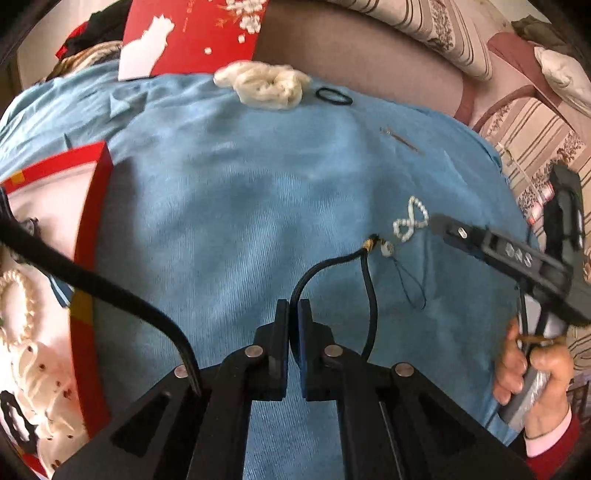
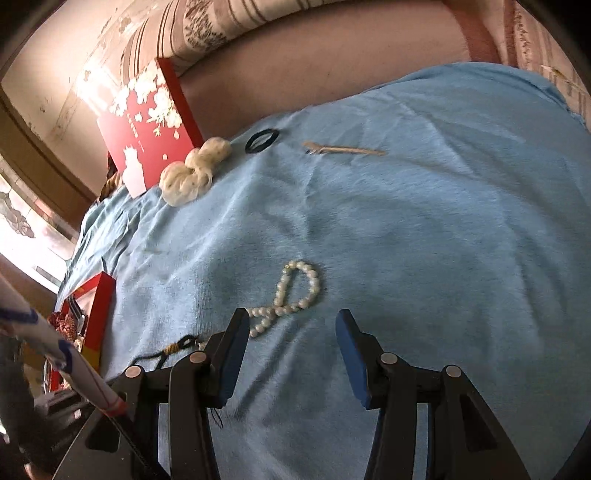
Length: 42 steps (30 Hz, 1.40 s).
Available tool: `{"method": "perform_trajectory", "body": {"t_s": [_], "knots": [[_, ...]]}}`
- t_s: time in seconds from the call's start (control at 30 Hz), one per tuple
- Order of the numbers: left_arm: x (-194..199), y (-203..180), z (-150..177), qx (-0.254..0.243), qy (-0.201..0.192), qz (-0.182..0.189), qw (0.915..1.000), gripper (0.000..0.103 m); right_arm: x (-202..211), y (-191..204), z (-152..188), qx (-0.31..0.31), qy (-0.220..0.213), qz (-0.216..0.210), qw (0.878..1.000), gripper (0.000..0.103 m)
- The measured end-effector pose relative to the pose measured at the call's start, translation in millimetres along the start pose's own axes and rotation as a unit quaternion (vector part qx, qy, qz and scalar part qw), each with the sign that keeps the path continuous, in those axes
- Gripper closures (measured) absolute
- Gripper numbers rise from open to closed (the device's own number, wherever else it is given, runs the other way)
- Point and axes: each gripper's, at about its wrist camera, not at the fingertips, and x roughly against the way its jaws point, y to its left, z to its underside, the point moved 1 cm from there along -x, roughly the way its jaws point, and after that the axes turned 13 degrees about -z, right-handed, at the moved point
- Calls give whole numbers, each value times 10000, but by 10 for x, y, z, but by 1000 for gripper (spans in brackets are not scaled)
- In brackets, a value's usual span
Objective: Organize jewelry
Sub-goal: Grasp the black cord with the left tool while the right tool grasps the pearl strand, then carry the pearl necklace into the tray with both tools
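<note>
On the blue cloth [image 1: 229, 206] lies a black cord necklace [image 1: 332, 262] with a gold knot and a pale bead. My left gripper [image 1: 294, 314] is shut on a loop of that cord. A white pearl bracelet [image 1: 410, 221], twisted into a figure eight, lies just beyond the knot. In the right wrist view my right gripper [image 2: 291, 321] stands open just in front of the pearl bracelet [image 2: 316, 284], its left finger beside the lower loop and nothing between the pads. The cord's knot [image 2: 181, 345] shows to its left.
An open red box [image 1: 92, 229] holding several pieces stands at the left, its red lid [image 1: 192, 33] propped at the back. A white scrunchie [image 1: 262, 83], a black hair tie [image 1: 334, 96] and a metal hair clip [image 2: 343, 149] lie farther back. A person's hand [image 1: 524, 365] holds the right gripper.
</note>
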Motion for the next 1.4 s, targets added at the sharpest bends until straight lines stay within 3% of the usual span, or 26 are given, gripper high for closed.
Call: {"method": "perform_trajectory", "body": {"t_s": [0.2,0.27,0.3,0.33,0.73,0.9,1.03,1.2,1.4], "knots": [[-70,-221,74,-376,-49,-106,9992,99,-265,85,-98,270,-47,231,9994,50],[-55,-258,75,-402,-111,-66,9991,99,-293,106,-116,382,-62,340,9987,73],[-38,-267,76,-387,-142,-22,9991,99,-300,110,-123,410,-19,335,9986,95],[-11,-269,71,-373,-184,12,9991,99,-297,104,-130,353,17,218,9991,96],[673,55,-21,5,-1146,187,9932,99,84,430,-120,380,-439,-170,9982,96],[855,286,-51,246,-1321,222,9907,99,248,568,-58,449,-585,-270,9969,96],[1048,581,-56,588,-1399,386,9877,99,390,706,37,540,-689,-316,9957,96],[1303,1028,5,955,-1628,261,9817,99,526,897,154,663,-827,-323,9938,96],[1509,1591,221,1336,-1728,-47,9758,99,466,1191,369,726,-662,-420,9943,96]]}}
